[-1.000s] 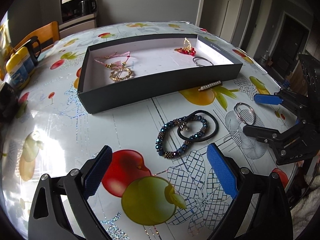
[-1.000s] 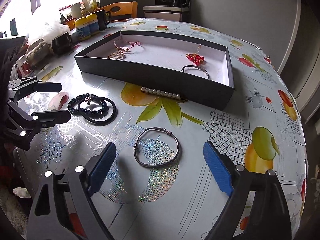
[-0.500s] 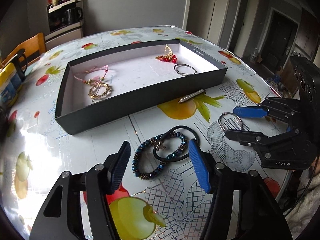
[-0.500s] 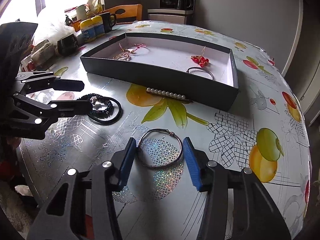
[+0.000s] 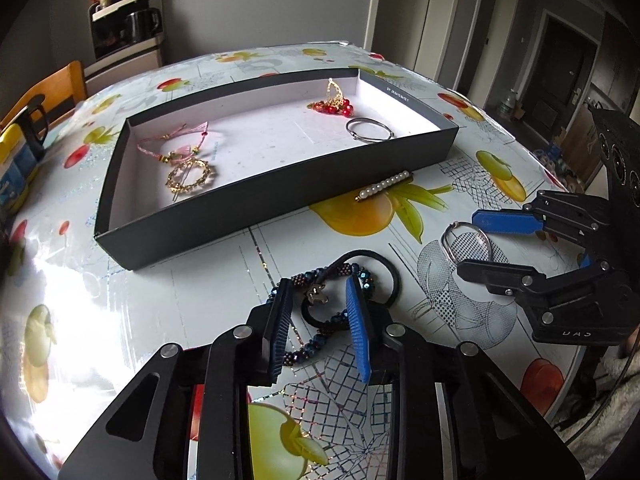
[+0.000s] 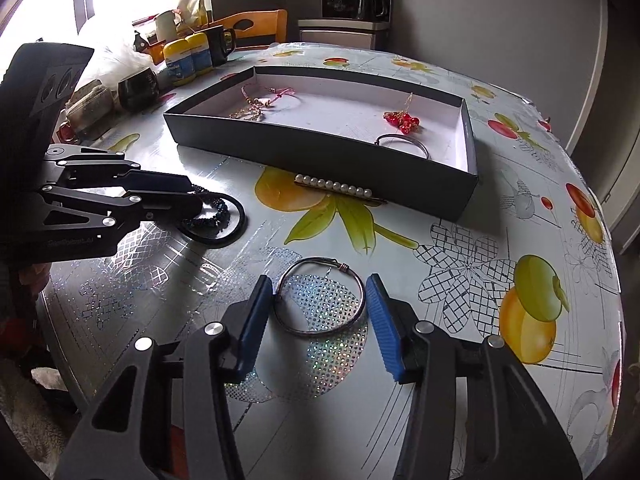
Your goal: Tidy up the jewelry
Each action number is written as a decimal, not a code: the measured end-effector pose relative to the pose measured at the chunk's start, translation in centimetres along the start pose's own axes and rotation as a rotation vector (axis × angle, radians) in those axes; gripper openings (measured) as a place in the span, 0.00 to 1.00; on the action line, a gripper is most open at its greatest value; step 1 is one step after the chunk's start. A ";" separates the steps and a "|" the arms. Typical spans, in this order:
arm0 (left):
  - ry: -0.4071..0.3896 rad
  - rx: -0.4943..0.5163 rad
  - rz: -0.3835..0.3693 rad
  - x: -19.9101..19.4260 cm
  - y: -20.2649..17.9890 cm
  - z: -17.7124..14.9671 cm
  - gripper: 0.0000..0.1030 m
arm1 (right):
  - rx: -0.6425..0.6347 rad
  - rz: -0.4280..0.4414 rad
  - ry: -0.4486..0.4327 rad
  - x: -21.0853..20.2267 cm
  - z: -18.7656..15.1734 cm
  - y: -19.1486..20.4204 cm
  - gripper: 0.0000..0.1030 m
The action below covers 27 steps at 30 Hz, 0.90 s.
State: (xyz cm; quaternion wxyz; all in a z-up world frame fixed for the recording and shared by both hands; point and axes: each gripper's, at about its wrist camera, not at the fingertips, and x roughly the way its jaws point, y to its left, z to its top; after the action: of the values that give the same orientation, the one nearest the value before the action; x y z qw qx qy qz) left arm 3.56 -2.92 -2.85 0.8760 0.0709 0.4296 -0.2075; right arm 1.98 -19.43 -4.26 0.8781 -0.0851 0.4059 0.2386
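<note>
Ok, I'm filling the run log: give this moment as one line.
left gripper open around beaded bracelet | right gripper open around wire bangle | both on table | tray behind

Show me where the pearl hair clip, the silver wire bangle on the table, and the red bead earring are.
pearl hair clip (image 6: 338,187): right wrist view, middle pearls.
silver wire bangle (image 6: 320,331): right wrist view, near rim.
red bead earring (image 5: 336,106): left wrist view, bead cluster.

My left wrist view sits low over the table (image 5: 120,320), facing the black tray (image 5: 280,184) at 12 o'clock, the right gripper (image 5: 480,240) at 3 o'clock. My right wrist view faces the tray (image 6: 320,160) too, the left gripper (image 6: 192,196) at 9 o'clock.
</note>
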 end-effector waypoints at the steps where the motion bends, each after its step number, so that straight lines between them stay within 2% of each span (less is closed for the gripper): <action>1: 0.005 0.003 0.003 0.1 0.0 0.0 0.28 | -0.001 -0.001 0.000 0.0 0.0 0.0 0.47; 6: 0.004 0.021 0.025 0.2 -0.1 -0.1 0.13 | 0.001 0.001 -0.001 0.0 0.0 0.0 0.47; 19: -0.032 0.020 0.001 -1.7 0.1 0.1 0.13 | 0.041 0.008 -0.001 -0.3 0.0 -0.5 0.47; 27: -0.090 0.013 0.002 -4.2 0.8 0.8 0.13 | 0.035 0.004 -0.022 -1.3 0.8 -0.6 0.47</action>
State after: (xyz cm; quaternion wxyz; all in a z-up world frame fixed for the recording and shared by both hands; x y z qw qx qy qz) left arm 2.16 -1.18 0.94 0.8941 0.0676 0.3885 -0.2123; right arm 2.10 -20.16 -2.83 0.8834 -0.0664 0.4004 0.2342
